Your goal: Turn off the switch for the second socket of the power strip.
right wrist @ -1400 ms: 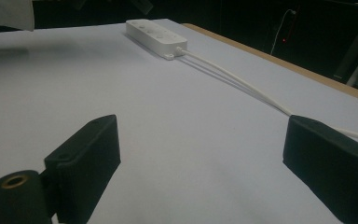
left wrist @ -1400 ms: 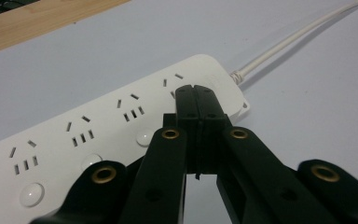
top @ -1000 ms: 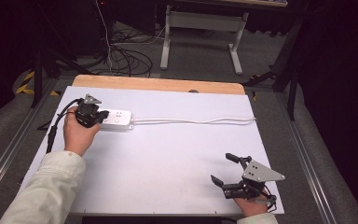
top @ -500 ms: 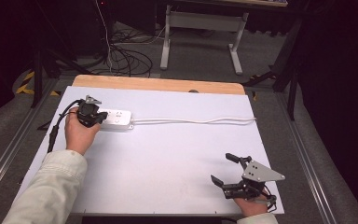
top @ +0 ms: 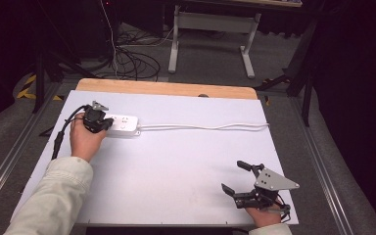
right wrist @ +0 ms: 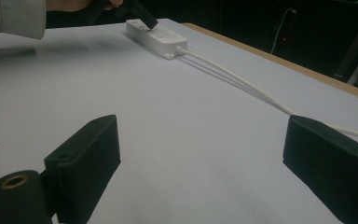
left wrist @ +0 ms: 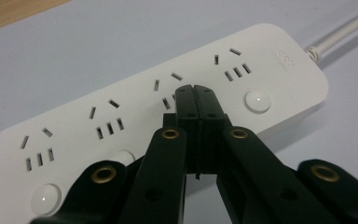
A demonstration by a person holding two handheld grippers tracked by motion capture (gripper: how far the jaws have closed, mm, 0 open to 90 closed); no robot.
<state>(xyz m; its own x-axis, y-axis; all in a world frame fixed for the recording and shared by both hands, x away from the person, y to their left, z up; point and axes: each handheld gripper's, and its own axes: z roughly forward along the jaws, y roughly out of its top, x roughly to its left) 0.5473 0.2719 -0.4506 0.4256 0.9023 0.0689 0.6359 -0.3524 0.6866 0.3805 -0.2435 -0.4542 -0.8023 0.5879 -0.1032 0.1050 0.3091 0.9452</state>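
left gripper, jaws pressed together and holding nothing, tips on the power strip near the desk's far left corner, unchanged over the last second: pressing a switch is probably under way. right gripper, jaws wide apart and empty, idles at the near right corner.

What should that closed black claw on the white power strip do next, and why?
Probably press straight down. The left gripper, jaws shut together, has its tip on top of the power strip among the socket slots, with a round button just beside it. If the button is the aim, it should first slide slightly toward it. The right gripper rests open, far off.
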